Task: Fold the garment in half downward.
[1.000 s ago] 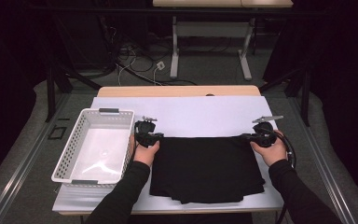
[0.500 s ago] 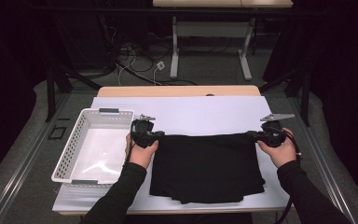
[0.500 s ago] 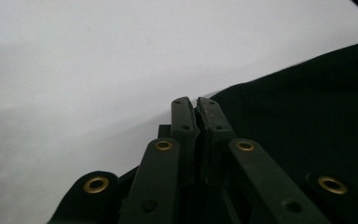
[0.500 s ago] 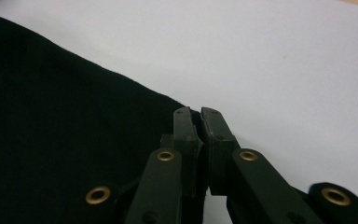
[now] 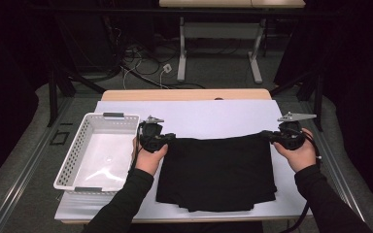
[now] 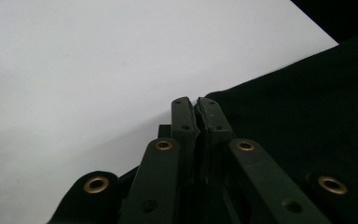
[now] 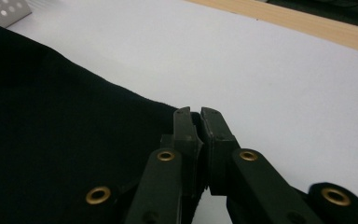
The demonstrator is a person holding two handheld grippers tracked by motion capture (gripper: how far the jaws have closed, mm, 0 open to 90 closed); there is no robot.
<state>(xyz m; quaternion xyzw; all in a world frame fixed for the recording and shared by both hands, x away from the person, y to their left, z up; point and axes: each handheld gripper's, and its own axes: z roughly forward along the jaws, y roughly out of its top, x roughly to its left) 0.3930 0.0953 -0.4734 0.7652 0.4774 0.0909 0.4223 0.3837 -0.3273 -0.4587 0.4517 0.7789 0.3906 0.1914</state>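
Folding is judged to be the step in hand: a black garment (image 5: 217, 172) lies spread on the white-covered desk (image 5: 209, 119), its far edge pinched at both corners and drawn taut just off the surface. The room is dark, with cables seen on the floor and a second desk frame (image 5: 218, 53) standing beyond. A white perforated basket (image 5: 99, 150) sits at the left of the desk, just beside the cloth. The left tongs (image 5: 167, 138) are clamped narrow on the garment's far-left corner; the right tongs (image 5: 271, 137) likewise grip the far-right corner. Next, both corners would likely need carrying together toward the near edge, kept level so the fold lands square.
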